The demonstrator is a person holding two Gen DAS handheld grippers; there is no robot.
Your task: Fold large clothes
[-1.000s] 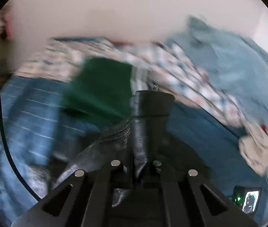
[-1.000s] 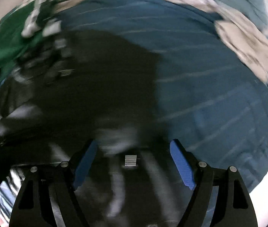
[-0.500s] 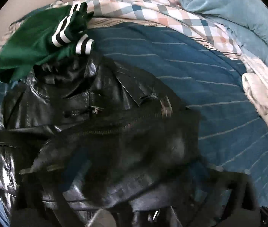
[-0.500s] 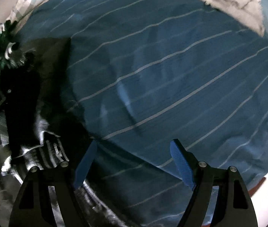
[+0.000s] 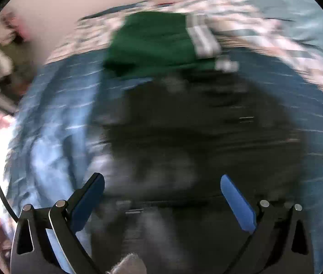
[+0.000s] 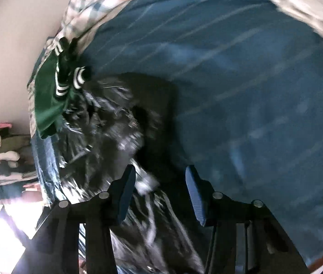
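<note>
Jacket [image 5: 195, 137], black and shiny, lies on the striped blue bed [image 6: 264, 91], dead ahead at twelve o'clock of the left gripper [image 5: 162, 189], jaws wide and empty. Right gripper [image 6: 161, 178], half-open and empty, has it at ten o'clock.

One black leather jacket [image 6: 115, 132], one green garment [image 6: 47, 100], one plaid cloth [image 6: 93, 2], one blue striped sheet [image 6: 252, 91]

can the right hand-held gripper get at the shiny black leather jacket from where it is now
Probably yes: the right hand-held gripper is open, and the shiny black leather jacket lies uncovered just ahead on the blue striped bedsheet, nothing between them.
</note>
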